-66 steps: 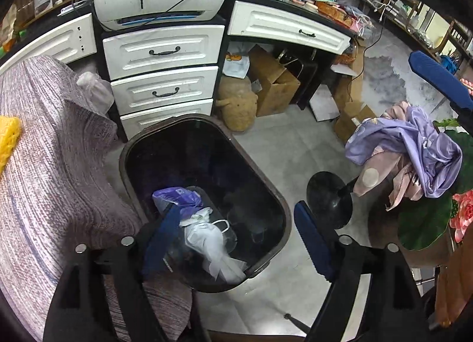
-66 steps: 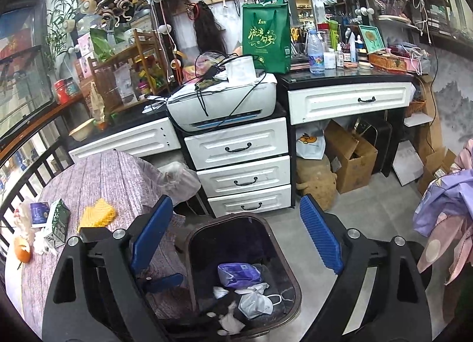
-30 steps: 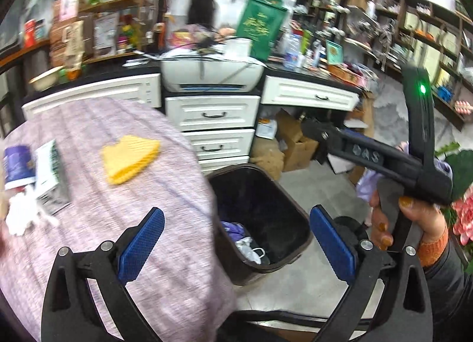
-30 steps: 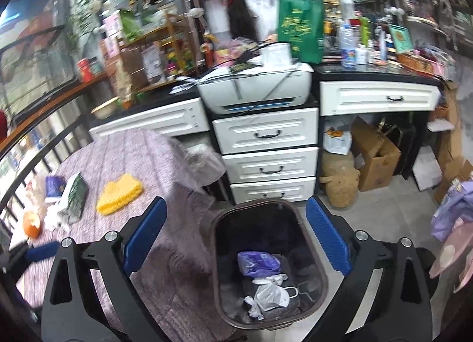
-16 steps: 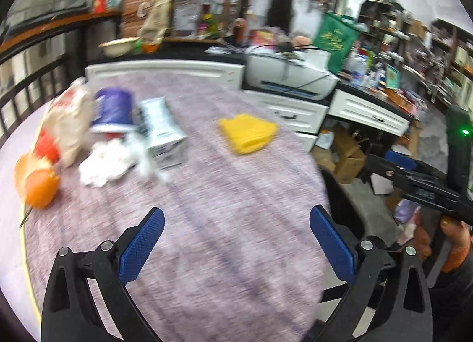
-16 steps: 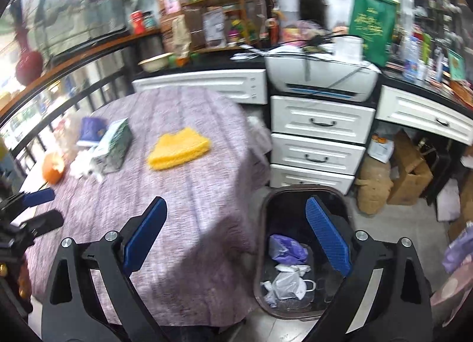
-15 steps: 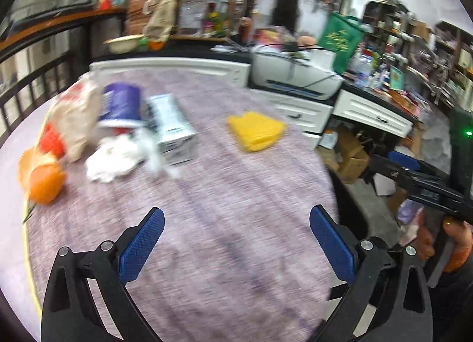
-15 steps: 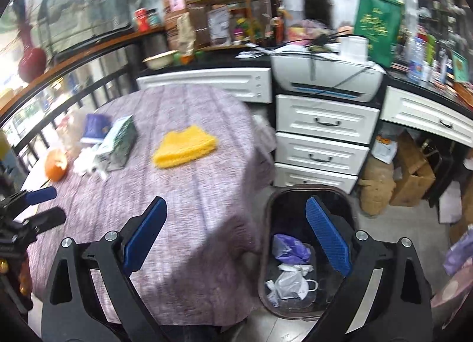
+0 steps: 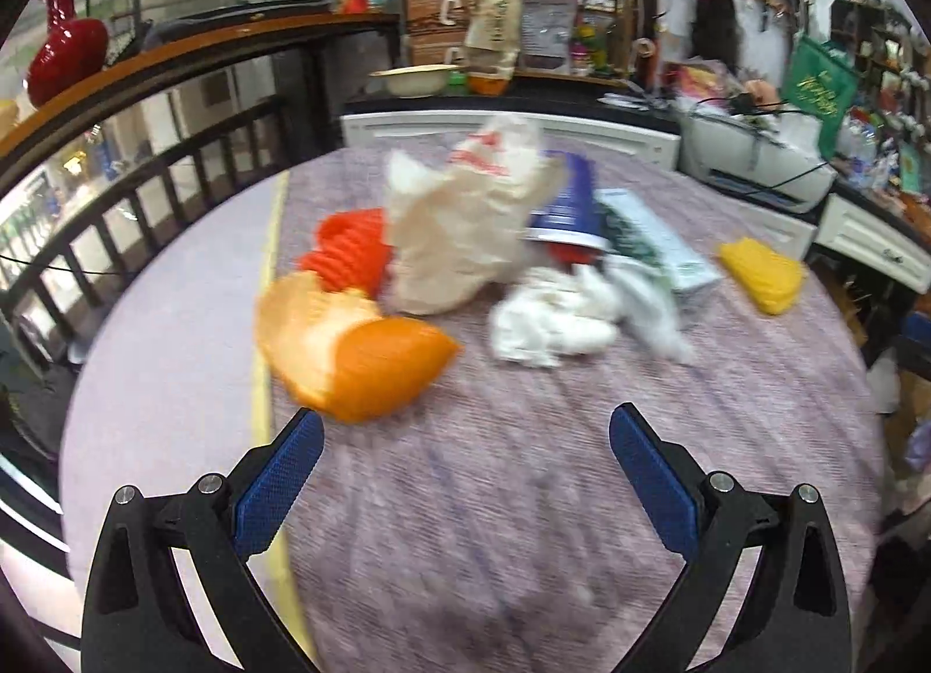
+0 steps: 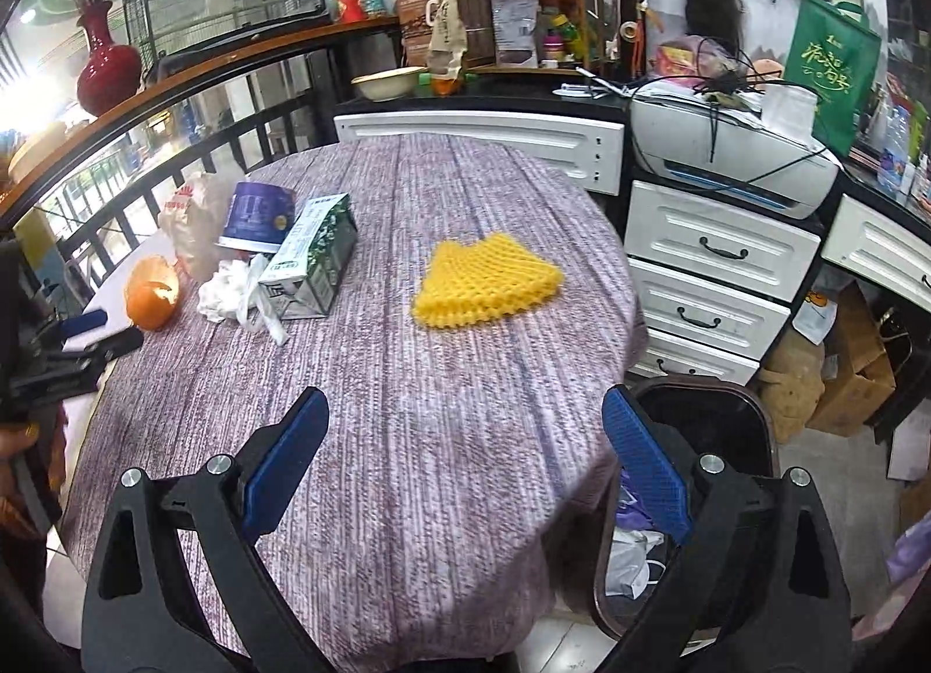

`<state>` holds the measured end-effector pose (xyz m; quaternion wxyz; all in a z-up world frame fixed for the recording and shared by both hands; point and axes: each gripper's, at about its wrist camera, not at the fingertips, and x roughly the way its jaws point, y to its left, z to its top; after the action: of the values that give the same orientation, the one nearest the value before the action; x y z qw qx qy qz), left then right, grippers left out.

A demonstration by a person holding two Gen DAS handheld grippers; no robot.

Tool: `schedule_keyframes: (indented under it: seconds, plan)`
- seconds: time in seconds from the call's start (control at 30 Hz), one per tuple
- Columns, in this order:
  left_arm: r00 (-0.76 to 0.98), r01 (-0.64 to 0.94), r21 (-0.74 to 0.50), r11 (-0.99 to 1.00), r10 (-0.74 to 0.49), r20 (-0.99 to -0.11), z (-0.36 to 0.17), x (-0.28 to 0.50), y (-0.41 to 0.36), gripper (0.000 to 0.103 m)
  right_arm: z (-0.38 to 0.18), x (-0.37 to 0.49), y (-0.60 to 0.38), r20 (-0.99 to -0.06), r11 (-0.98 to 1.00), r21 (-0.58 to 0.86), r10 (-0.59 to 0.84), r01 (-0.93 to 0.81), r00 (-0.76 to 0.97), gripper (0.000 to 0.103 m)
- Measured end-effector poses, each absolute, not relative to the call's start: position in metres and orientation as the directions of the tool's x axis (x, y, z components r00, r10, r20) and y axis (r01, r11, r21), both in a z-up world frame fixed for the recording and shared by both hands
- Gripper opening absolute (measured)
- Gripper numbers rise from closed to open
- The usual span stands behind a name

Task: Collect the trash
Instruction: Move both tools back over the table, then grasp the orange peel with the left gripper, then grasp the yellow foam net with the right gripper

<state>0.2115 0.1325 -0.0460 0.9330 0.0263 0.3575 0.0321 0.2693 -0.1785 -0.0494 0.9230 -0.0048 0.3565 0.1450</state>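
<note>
Your left wrist camera is looking out between its two fingers (image 9: 273,490), sitting low and close over the counter (image 9: 523,498), facing the trash pile with the orange peel (image 9: 361,359) nearest. Your right wrist camera is riding higher and farther back, looking down across the same counter (image 10: 407,411) toward the drawers (image 10: 715,248), with the bin (image 10: 710,417) at lower right. Both views are sharing the peel (image 10: 150,295), the carton (image 9: 657,248) (image 10: 314,260), the yellow netting (image 9: 762,277) (image 10: 486,280) and the printer (image 9: 756,164) (image 10: 733,149).

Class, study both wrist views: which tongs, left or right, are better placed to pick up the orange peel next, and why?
Probably the left tongs: they are open and empty, and the orange peel lies just ahead of their left finger. The right tongs, also open, are over the table's near edge, with the peel far off to their left.
</note>
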Motion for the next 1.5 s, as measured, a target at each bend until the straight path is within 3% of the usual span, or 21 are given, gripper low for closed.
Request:
schedule_keyframes:
  seconds: [0.17, 0.27, 0.43, 0.53, 0.8, 1.27, 1.37, 1.5]
  plan:
    - [0.732, -0.028, 0.125, 0.992, 0.106, -0.673, -0.047, 0.237, 0.150, 0.097, -0.054, 0.273, -0.177, -0.677, 0.961, 0.081, 0.246, -0.263, 0.693, 0.094]
    - [0.712, -0.007, 0.147, 0.989, 0.108, -0.694, -0.053, 0.251, 0.151, 0.087, -0.055, 0.275, -0.182, -0.682, 0.965, 0.090, 0.240, -0.247, 0.690, 0.094]
    - [0.687, -0.010, 0.170, 0.985, 0.130, -0.715, -0.066, 0.258, 0.154, 0.048, -0.056, 0.278, -0.187, -0.688, 0.970, 0.088, 0.223, -0.225, 0.690, 0.094]
    - [0.698, -0.034, 0.095, 0.995, 0.091, -0.711, -0.064, 0.250, 0.165, 0.035, -0.059, 0.281, -0.187, -0.696, 0.971, 0.092, 0.220, -0.219, 0.684, 0.094]
    - [0.726, -0.057, -0.025, 0.998, 0.024, -0.687, -0.053, 0.233, 0.176, 0.027, -0.063, 0.291, -0.179, -0.699, 0.966, 0.096, 0.237, -0.240, 0.675, 0.094]
    - [0.764, 0.014, -0.121, 0.993, -0.089, -0.639, -0.035, 0.198, 0.151, 0.025, -0.080, 0.364, -0.146, -0.750, 0.958, 0.024, 0.205, -0.284, 0.629, 0.093]
    - [0.762, 0.023, -0.134, 0.991, -0.105, -0.639, -0.037, 0.193, 0.146, 0.025, -0.088, 0.378, -0.141, -0.763, 0.960, 0.011, 0.189, -0.280, 0.618, 0.085]
    - [0.762, 0.018, -0.145, 0.989, -0.107, -0.638, -0.040, 0.189, 0.145, 0.025, -0.097, 0.393, -0.144, -0.778, 0.964, 0.026, 0.187, -0.266, 0.600, 0.047]
